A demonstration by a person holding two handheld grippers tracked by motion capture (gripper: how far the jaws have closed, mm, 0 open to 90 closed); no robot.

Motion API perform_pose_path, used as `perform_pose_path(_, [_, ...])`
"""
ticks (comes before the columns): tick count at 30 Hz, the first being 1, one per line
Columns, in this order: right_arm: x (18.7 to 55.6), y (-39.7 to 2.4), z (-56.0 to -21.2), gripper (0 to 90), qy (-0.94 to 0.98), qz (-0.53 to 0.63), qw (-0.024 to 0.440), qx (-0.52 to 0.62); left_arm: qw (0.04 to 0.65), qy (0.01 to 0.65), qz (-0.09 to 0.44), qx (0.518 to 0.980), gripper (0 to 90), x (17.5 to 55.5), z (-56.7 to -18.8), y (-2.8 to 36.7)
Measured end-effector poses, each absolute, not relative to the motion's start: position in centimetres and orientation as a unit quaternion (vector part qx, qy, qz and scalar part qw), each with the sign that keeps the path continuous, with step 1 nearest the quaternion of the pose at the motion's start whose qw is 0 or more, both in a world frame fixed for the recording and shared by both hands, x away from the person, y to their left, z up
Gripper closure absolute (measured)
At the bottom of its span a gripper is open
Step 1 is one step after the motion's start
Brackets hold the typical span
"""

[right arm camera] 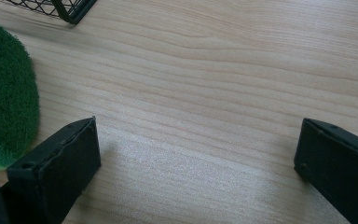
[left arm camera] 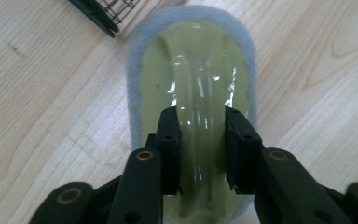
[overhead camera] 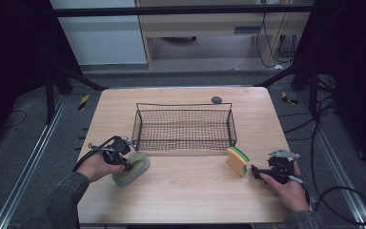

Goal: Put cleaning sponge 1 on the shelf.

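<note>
On the near left of the wooden table (overhead camera: 181, 191), the left gripper (left arm camera: 200, 140) pinches the raised handle of a yellow-green scrubbing pad with a grey rim (overhead camera: 131, 168), which lies flat just near the wire basket's (overhead camera: 184, 127) near-left corner. Right of the basket's near side, a yellow-and-green sponge (overhead camera: 237, 160) stands on edge. Beside it, the right gripper (right arm camera: 198, 154) rests with its jaws spread wide over bare wood.

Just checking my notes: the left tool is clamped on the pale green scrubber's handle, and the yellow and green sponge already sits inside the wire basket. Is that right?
Not quite. The sponge stands on the table in front of the wire basket, outside its right corner, as the high view shows. The rest holds: the left tool is clamped on the handle of the pale green scrubber.
</note>
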State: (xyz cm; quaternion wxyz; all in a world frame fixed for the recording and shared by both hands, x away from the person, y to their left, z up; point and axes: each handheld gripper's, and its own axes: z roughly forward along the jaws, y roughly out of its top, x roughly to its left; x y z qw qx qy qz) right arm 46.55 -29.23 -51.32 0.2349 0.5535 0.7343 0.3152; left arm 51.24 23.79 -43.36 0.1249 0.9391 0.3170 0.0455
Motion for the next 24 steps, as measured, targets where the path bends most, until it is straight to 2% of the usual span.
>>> perform_pose_path(6, [46.6,-29.2,-51.3,0.5,0.735,0.315,0.235,0.553,0.135,0.278,0.089,0.947,70.4,50.0,-41.9,24.0])
perform_pose_path(16, [46.5,-29.2,-51.3,0.5,0.735,0.315,0.235,0.553,0.133,0.226,0.115,0.958,70.5,48.6,-39.5,24.2])
perform_pose_path(24, [46.5,-29.2,-51.3,0.5,0.735,0.315,0.235,0.553,0.136,0.170,0.178,0.960,70.6,47.2,-36.6,22.6])
